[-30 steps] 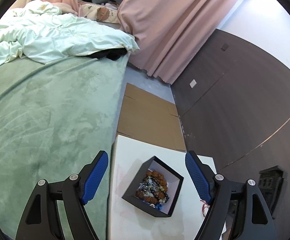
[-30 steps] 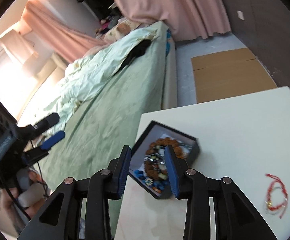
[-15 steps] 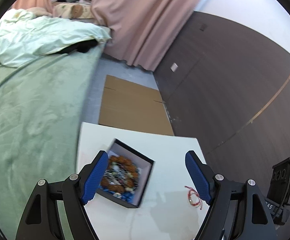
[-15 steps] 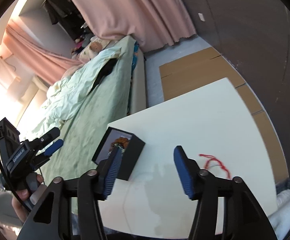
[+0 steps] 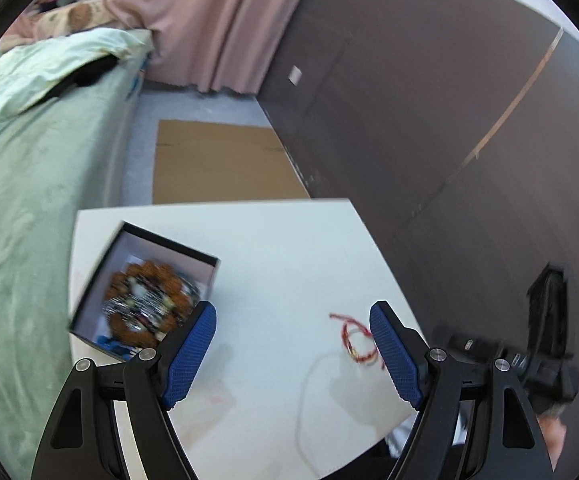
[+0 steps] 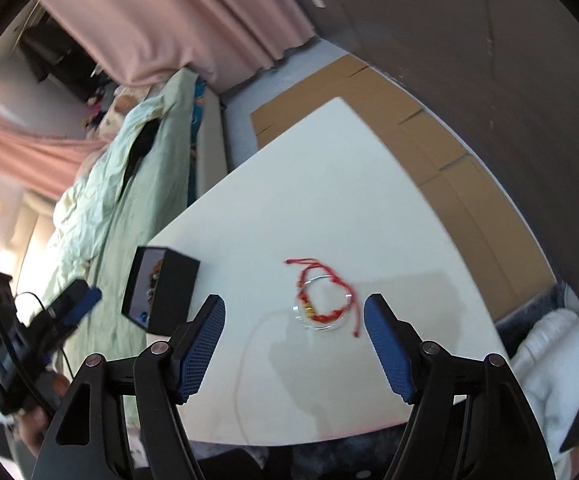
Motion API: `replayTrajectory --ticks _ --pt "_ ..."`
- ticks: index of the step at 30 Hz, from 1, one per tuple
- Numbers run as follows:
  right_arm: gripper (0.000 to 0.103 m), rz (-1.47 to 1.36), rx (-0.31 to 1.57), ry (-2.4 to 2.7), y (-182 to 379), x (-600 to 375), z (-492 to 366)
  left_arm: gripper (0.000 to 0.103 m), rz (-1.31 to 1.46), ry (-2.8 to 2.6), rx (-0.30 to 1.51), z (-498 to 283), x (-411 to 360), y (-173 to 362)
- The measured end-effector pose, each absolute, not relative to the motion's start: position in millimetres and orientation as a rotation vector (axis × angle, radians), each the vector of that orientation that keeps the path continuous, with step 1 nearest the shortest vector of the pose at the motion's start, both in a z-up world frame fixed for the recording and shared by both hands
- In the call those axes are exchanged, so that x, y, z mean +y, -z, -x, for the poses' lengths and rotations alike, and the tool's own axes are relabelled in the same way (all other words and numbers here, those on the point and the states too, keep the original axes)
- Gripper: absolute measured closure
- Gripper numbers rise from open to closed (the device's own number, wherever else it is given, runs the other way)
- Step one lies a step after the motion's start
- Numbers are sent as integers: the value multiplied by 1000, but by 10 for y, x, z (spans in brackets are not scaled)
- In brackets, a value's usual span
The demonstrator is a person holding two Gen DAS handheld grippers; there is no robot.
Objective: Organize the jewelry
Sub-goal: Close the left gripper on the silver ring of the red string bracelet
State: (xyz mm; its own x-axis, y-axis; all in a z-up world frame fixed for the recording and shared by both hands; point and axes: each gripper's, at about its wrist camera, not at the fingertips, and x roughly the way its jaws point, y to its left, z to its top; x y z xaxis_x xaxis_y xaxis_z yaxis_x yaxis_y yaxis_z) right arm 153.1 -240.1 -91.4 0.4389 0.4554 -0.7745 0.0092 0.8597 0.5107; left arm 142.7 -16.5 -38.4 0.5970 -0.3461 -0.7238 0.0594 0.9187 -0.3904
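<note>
One white bench [image 6: 329, 200], one black box [image 6: 165, 292], one red cord bracelet [image 6: 321, 296] plus one clear bangle [image 6: 341, 322] under it. Bracelet lies on the bench, well right of the box. Box holds a pile of bead bracelets [image 5: 145, 308], count unclear from blur. Left gripper [image 5: 293, 344] and right gripper [image 6: 295, 340]: jaws wide, empty, both above the bench. No readable writing.

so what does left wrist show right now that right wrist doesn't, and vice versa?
Left wrist only: the inside of the black box, with its pile of beaded bracelets, seen from above.

Right wrist only: a clear bangle lying with the red string bracelet, and the left gripper beside the box.

Both: the white table, box and red string bracelet; each view's own gripper, left and right, is open and empty.
</note>
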Motion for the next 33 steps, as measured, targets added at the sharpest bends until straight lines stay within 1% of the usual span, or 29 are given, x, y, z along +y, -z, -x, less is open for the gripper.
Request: replayTrajectory --ticks 1,3,5,10,12,14,16,19,26,31,33 --pt "31 -499 1081 -287 910 -2455 -1518 24 336 248 915 -1434 -209 418" --pt "31 -527 1059 -281 894 -2541 -1493 28 322 260 941 -1452 -317 490" --pt "31 -546 1049 -267 912 -2618 -1474 39 309 279 975 -1490 -435 572" --pt "31 -621 1080 -230 1069 -2800 -1512 45 296 319 1039 -1544 -708 766" --pt "31 -644 1085 -239 1093 -2855 -1539 50 287 332 1076 -1587 -818 885" --pt "31 -647 1081 -233 1089 -2898 -1549 57 296 339 1107 -1627 -897 990" --pt "31 -645 1070 -231 1066 -2931 -1556 60 312 338 1133 -1660 -940 1078" --pt "31 -643 1067 -228 1056 -2961 -1576 62 339 339 1165 -1712 -988 1188" --pt "31 -645 1062 -234 1049 -3048 -1581 70 371 340 1226 -1784 -1134 1370" --pt "31 -640 1070 -249 1057 -3023 -1586 71 352 326 1239 -1821 -1252 1456" --pt "31 -636 1073 -251 1059 -3015 -1597 76 367 328 1244 -1833 -1276 1489"
